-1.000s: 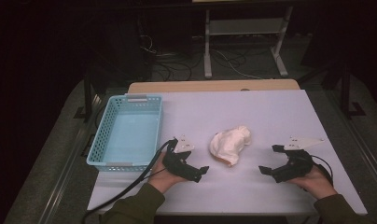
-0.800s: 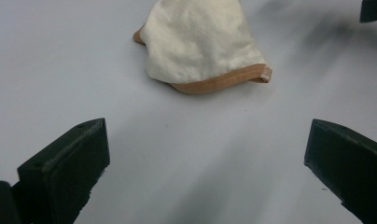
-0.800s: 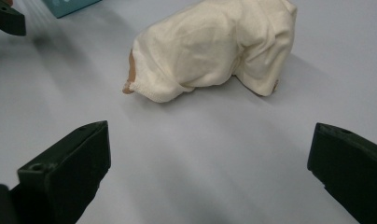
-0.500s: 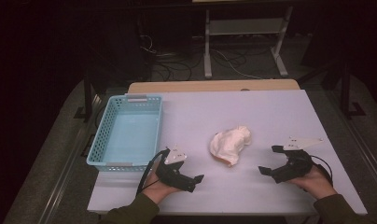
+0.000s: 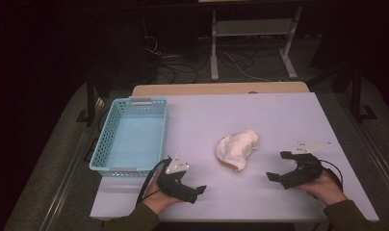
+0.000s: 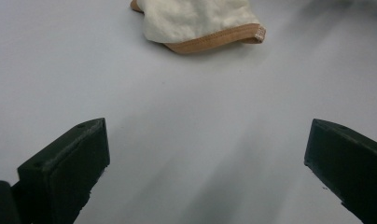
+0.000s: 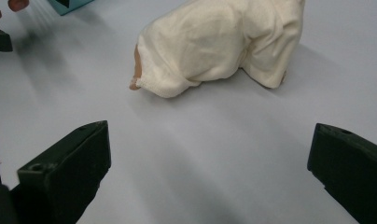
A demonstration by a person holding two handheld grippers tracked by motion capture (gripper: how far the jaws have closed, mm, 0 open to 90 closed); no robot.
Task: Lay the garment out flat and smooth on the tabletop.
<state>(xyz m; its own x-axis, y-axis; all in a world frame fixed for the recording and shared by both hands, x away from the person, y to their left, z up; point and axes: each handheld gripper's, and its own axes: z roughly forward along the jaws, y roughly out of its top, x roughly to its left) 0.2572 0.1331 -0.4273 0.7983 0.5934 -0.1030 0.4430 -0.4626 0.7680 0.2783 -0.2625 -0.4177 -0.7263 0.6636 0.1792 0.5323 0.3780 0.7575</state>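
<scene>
Two wide-open grippers, left (image 5: pixel 192 191) and right (image 5: pixel 277 168), flanking unlabelled cream cloth (image 5: pixel 237 148)

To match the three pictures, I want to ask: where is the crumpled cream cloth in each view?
High view: cream cloth lies right of centre on the white table, between both grippers.
Left gripper view: cloth at the top edge, orange hem toward the camera.
Right gripper view: cloth upper centre.
Shared landmark: the white table.
</scene>
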